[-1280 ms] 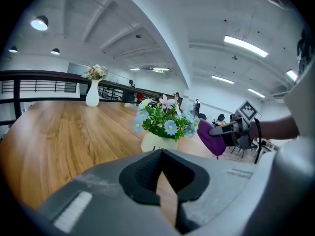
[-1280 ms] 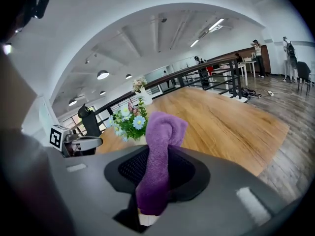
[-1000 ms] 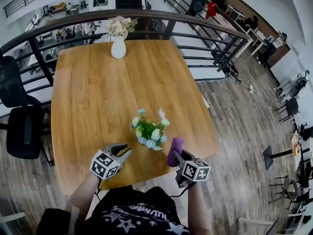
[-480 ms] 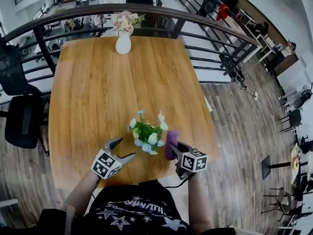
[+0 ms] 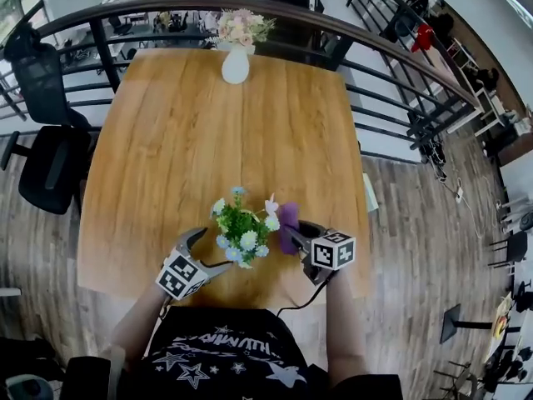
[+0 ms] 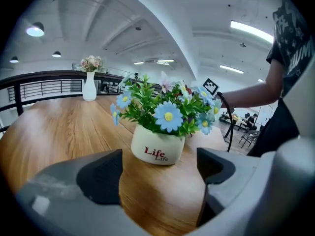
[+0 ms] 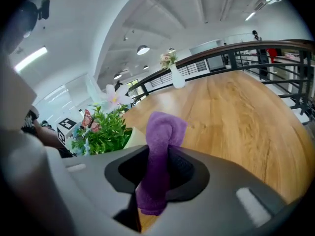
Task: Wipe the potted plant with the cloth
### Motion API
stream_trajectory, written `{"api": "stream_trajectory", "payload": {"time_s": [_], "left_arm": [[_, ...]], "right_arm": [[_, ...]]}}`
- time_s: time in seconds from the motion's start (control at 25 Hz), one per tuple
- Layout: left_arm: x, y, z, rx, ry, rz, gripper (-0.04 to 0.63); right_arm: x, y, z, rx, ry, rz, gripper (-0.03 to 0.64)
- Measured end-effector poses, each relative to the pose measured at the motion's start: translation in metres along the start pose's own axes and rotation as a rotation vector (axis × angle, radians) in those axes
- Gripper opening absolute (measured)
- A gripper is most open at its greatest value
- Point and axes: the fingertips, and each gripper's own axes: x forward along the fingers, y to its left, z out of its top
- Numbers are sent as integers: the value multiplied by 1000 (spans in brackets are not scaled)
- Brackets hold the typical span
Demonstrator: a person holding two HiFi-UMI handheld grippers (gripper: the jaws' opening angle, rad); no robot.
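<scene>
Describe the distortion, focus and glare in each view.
Head view: fisheye bows the railing into an arc; table evenly lit. Left gripper view: black round vignette, potted plant sharp, near jaws soft, ceiling lamp blown out. Right gripper view: same vignette, cloth crisp.

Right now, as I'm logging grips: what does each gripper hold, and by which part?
The right gripper pinches the purple cloth mid-length. The left gripper holds nothing: its fingers have just been opening, empty, the potted plant ahead of them.
</scene>
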Motion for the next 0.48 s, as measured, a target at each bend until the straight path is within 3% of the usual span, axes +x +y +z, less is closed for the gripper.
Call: {"api": "stream_trajectory", "payload": {"time_s": [0.24,0.48], "left_arm": [[27,-9,-4,31,32,93,476],[41,-16,-1,23,40,184,482]], "right_arm": [[30,2,4,-77,102,247,107],[54,8,6,-109,195,429,107]]}}
